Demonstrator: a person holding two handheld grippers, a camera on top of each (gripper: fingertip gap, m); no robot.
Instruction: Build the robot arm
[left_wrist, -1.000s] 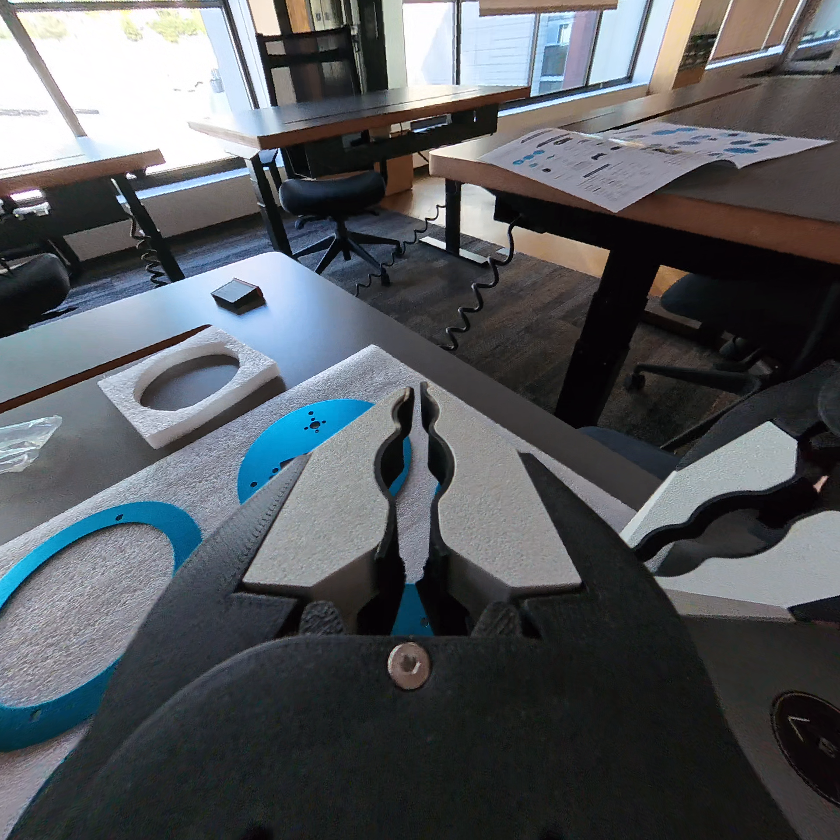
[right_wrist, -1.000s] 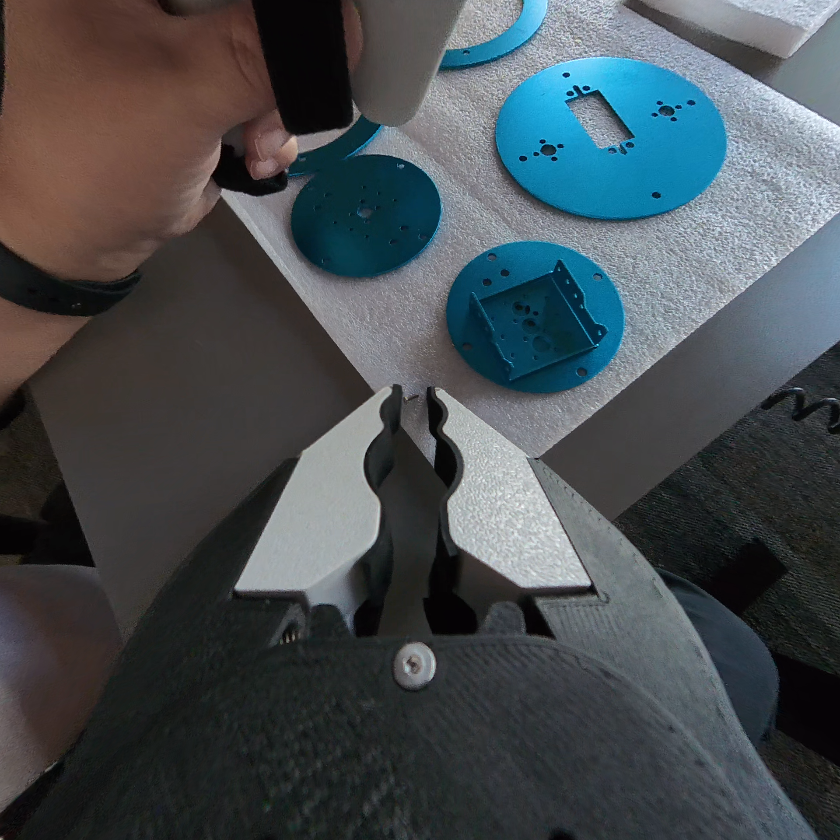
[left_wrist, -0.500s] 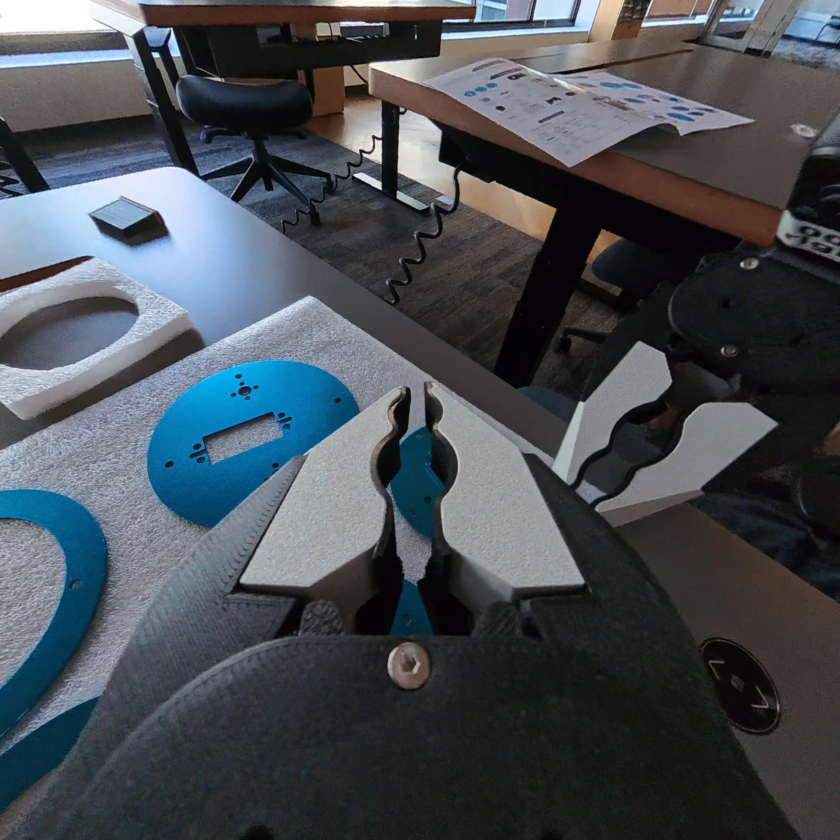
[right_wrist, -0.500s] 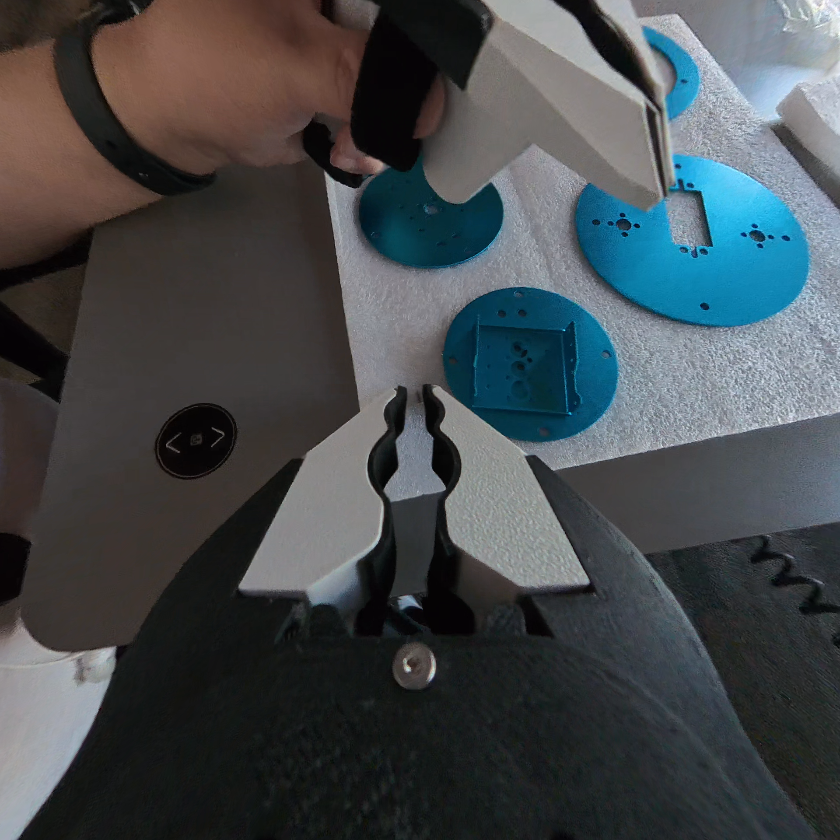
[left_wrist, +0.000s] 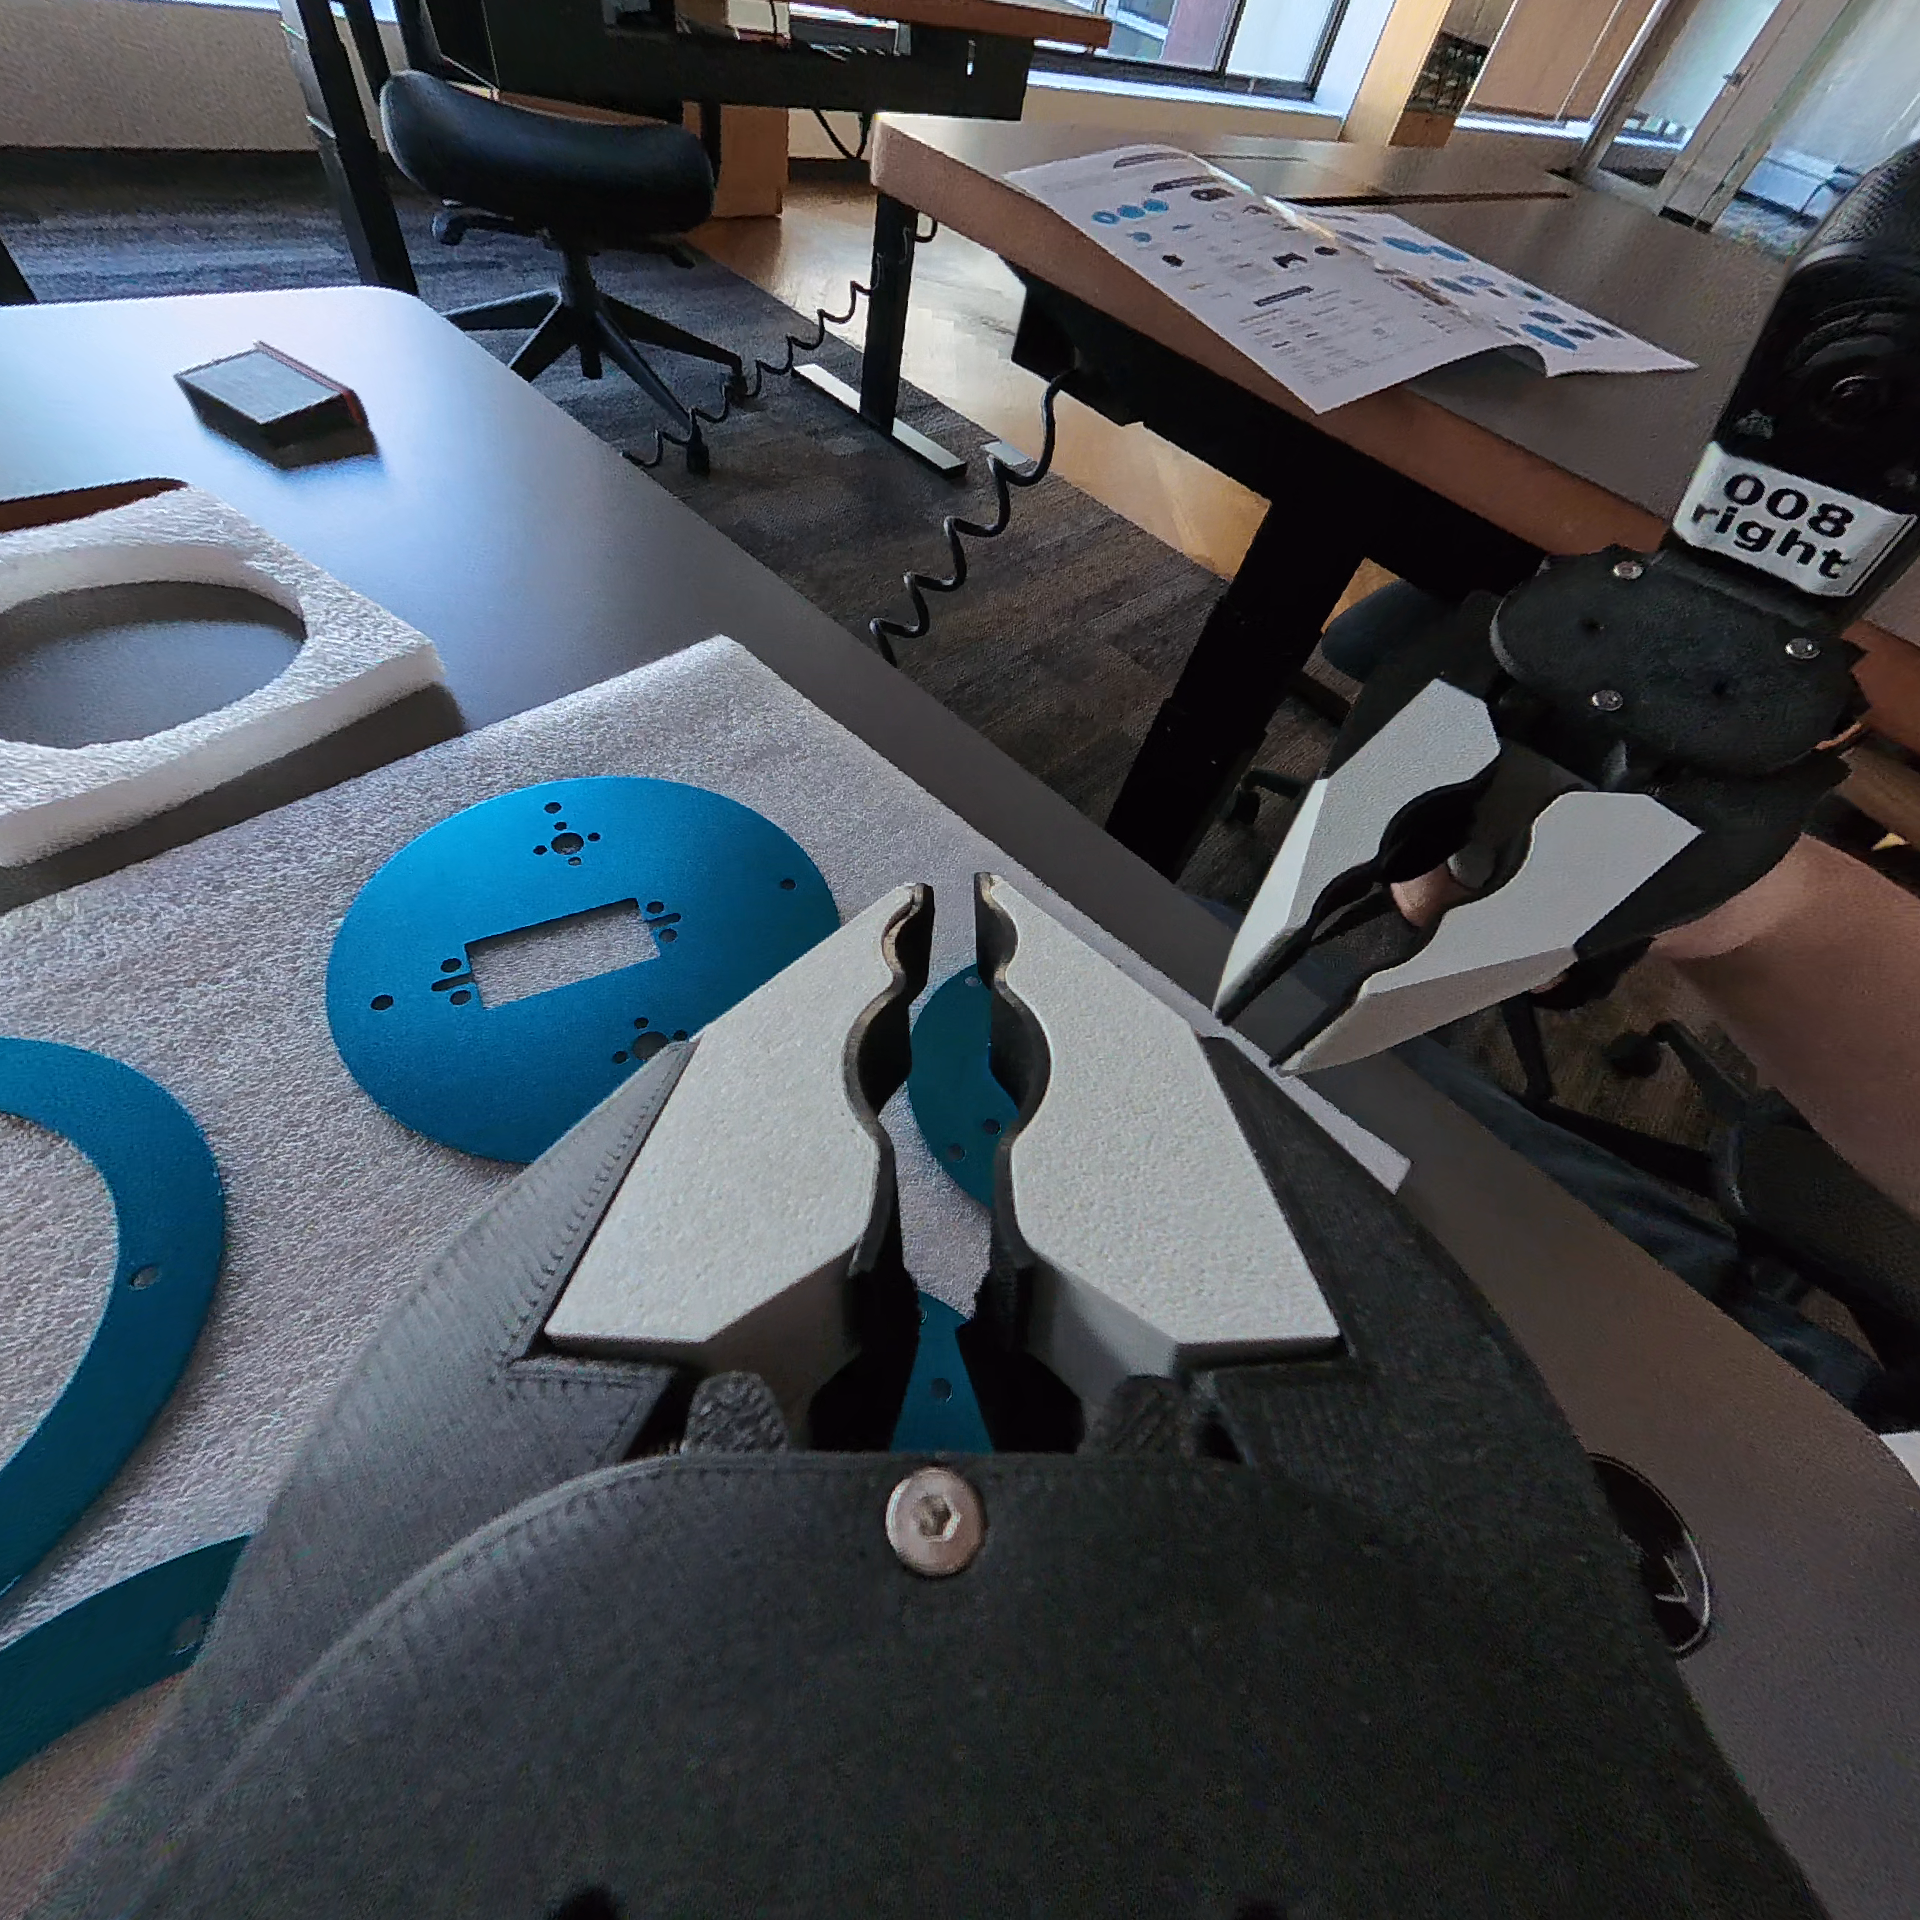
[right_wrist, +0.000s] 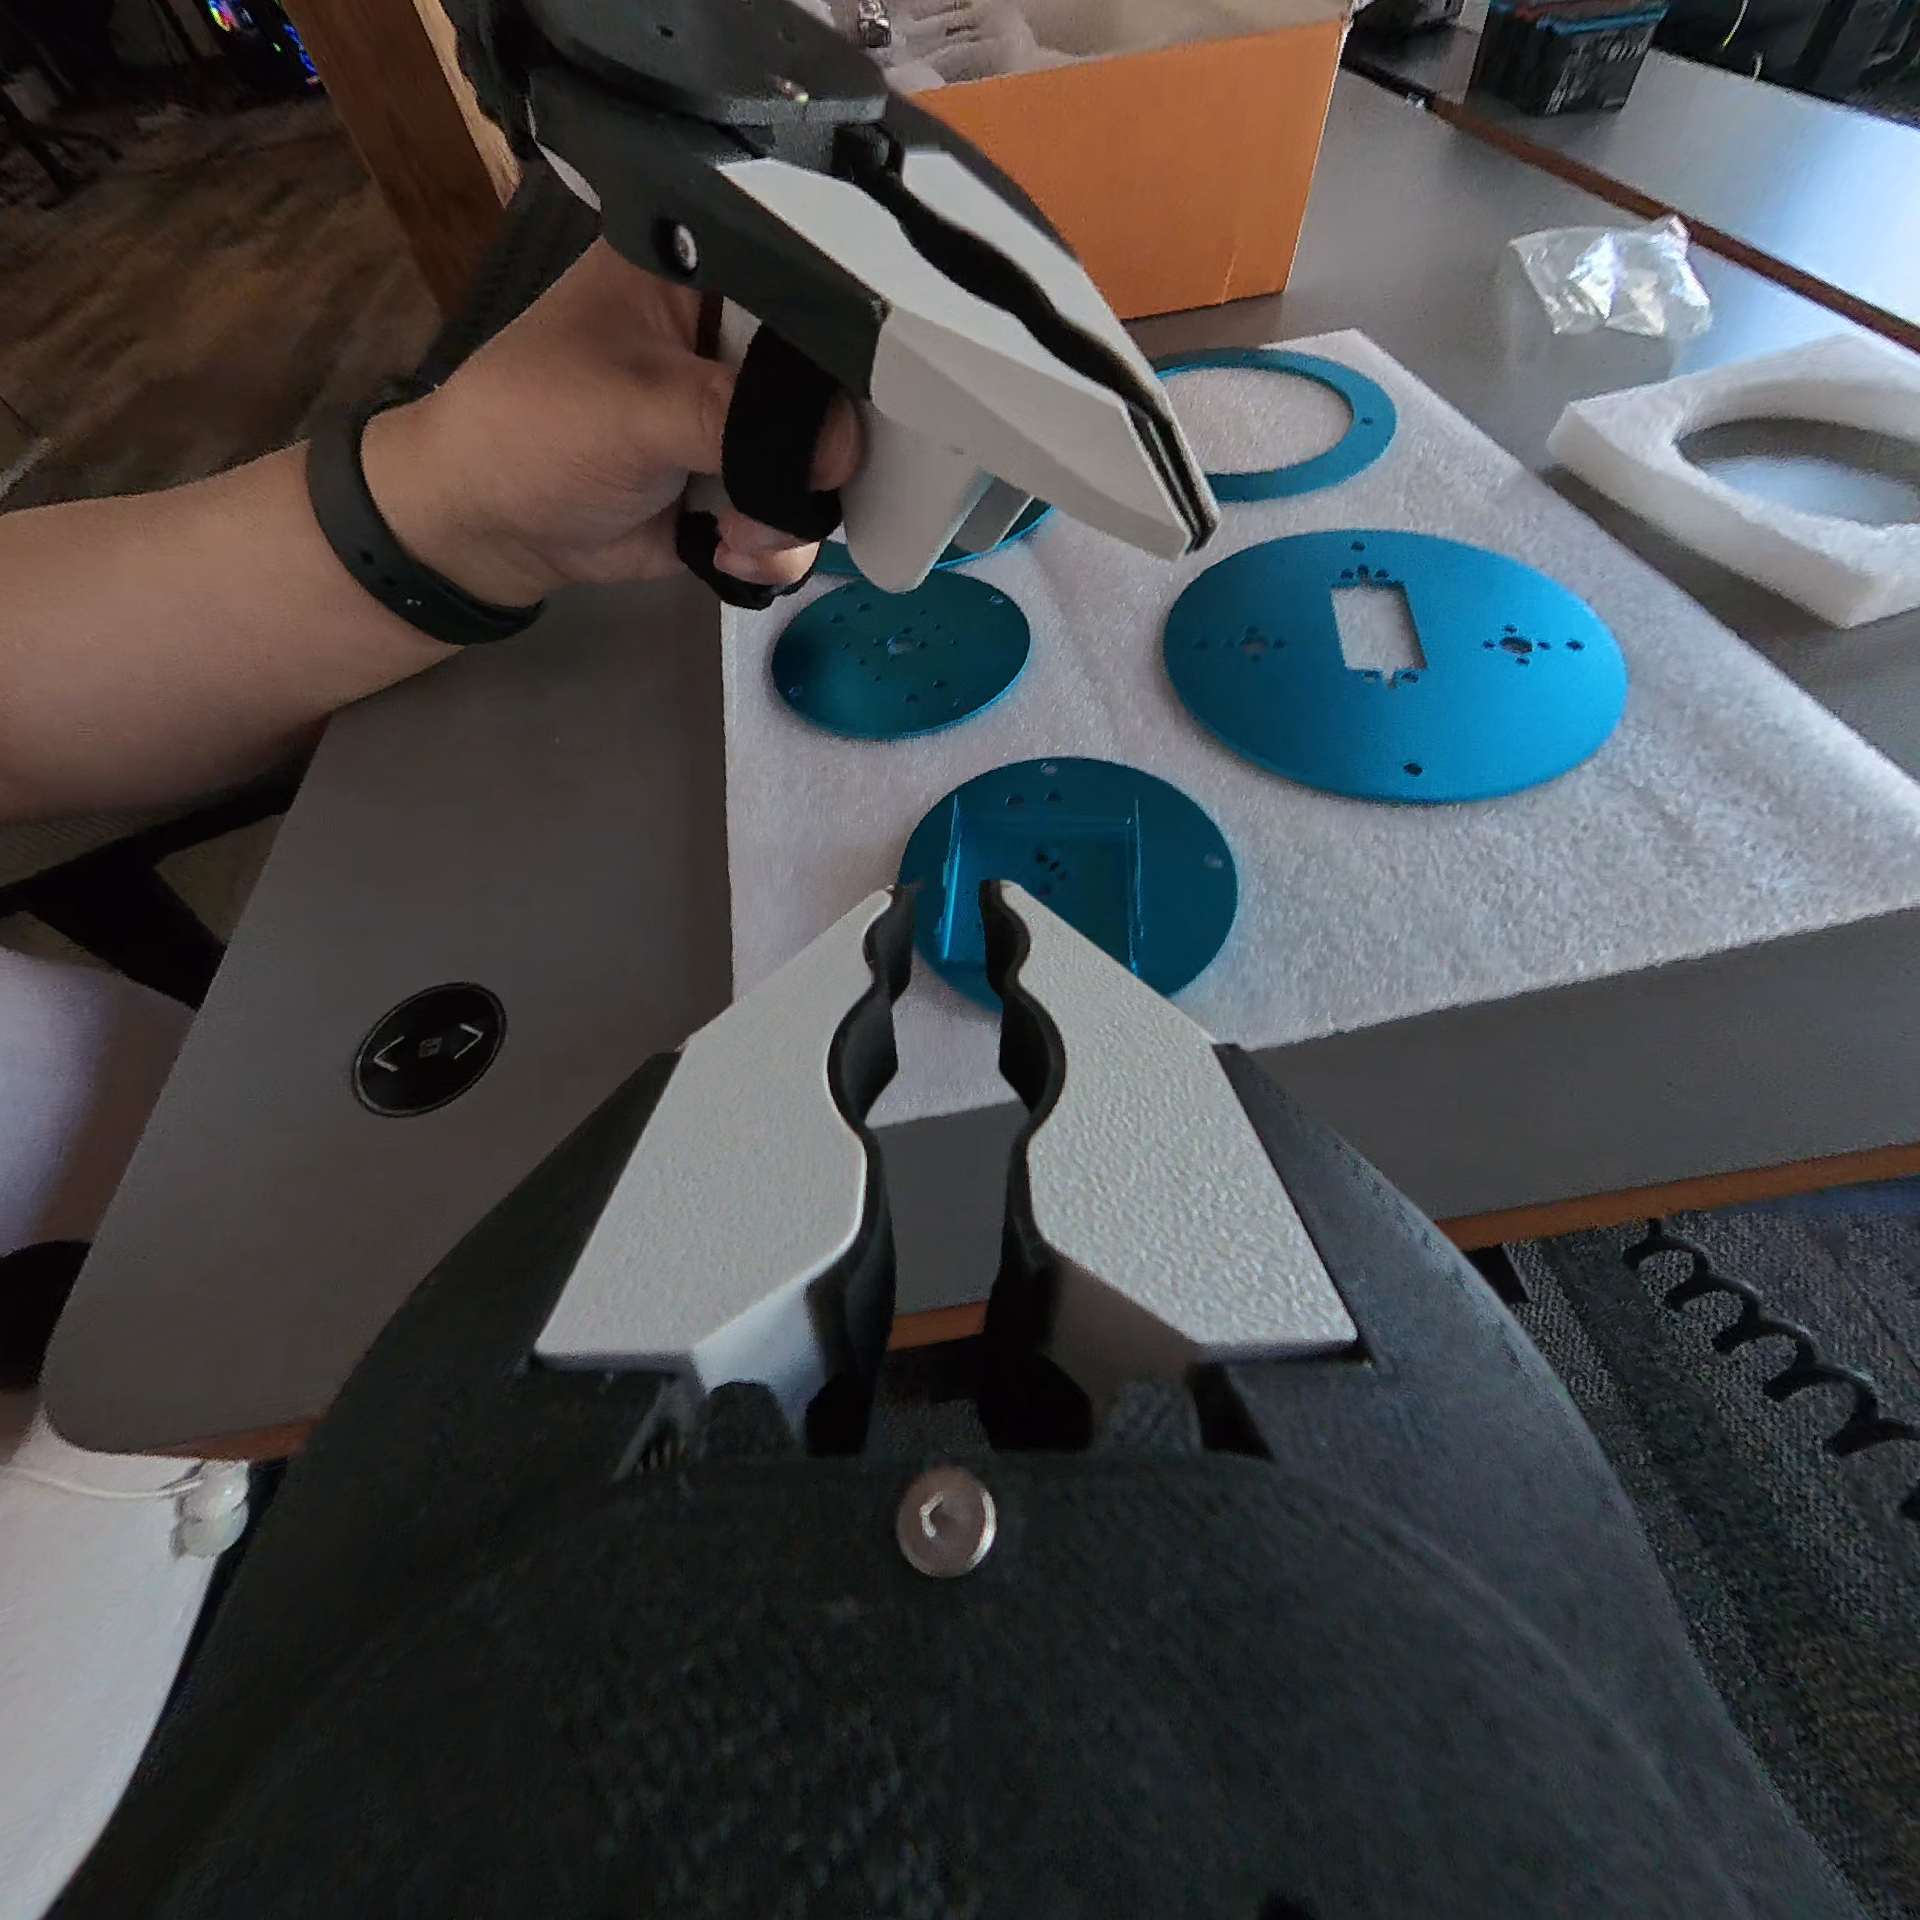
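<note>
Left tongs hang over the foam sheet, tips a narrow gap apart, empty; their body hides most of the small blue disc below, only a sliver showing between the fingers. Right tongs hover at the near edge of the surface, slightly open, holding nothing, tips in line with the blue disc carrying a square bracket; contact can't be judged. In the right wrist view the left tongs look almost closed, and the hand gripping them covers part of a blue ring and another blue piece behind. Large blue disc with rectangular cutout lies fully visible; holed small disc sits just beside the hand. White foam frame is cut off at the right edge, orange box at the top. Versus half a second ago, the right tongs have opened a little wider and dropped lower toward the bracket disc, and the left tongs have lifted and shifted left off the cutout disc.
</note>
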